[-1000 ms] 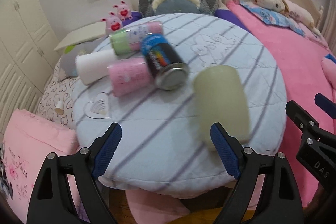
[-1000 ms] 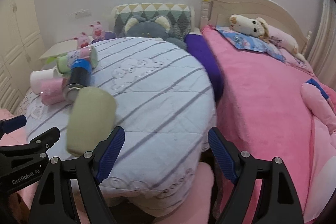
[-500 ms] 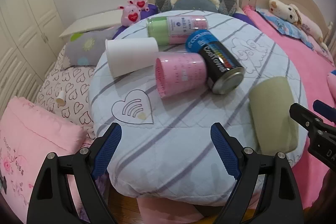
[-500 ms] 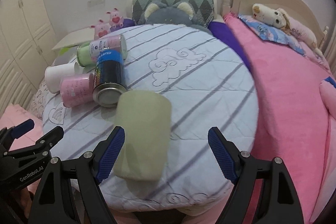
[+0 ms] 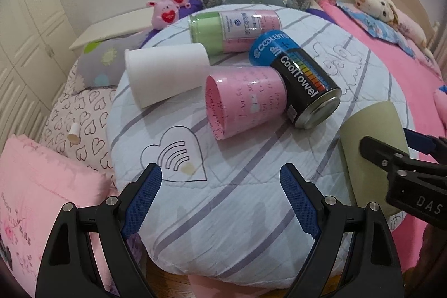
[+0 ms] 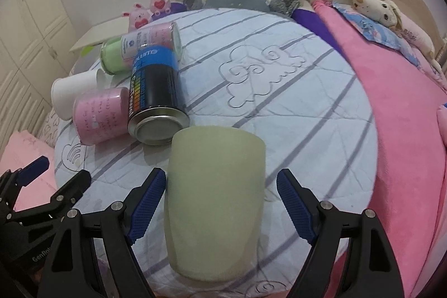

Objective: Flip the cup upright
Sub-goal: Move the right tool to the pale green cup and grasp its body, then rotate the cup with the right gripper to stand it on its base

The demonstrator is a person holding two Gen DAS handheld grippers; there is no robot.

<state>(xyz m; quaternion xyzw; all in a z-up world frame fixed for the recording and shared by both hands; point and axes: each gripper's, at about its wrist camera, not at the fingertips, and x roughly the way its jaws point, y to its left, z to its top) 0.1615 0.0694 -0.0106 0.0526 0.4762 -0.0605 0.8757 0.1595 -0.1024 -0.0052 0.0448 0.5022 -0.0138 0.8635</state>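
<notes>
A pale green cup (image 6: 215, 197) lies on its side on the round quilted table (image 6: 293, 108), near the front edge. My right gripper (image 6: 220, 203) is open, with the cup between its blue pads and not clamped. The cup also shows in the left wrist view (image 5: 368, 158), partly behind my right gripper's fingers (image 5: 391, 158). My left gripper (image 5: 220, 200) is open and empty over the table's front left. A pink cup (image 5: 245, 102) and a white cup (image 5: 164, 74) also lie on their sides.
A black and blue CoolTowel can (image 5: 296, 85) and a green and pink canister (image 5: 234, 30) lie beside the cups. Pink bedding (image 6: 405, 116) is to the right. Cushions (image 5: 83, 113) and plush toys (image 5: 167, 7) are at the left and behind.
My right gripper has swung left and closed in until the green cup lies between its fingers. My left gripper has moved left, away from the green cup, towards the pink and white cups.
</notes>
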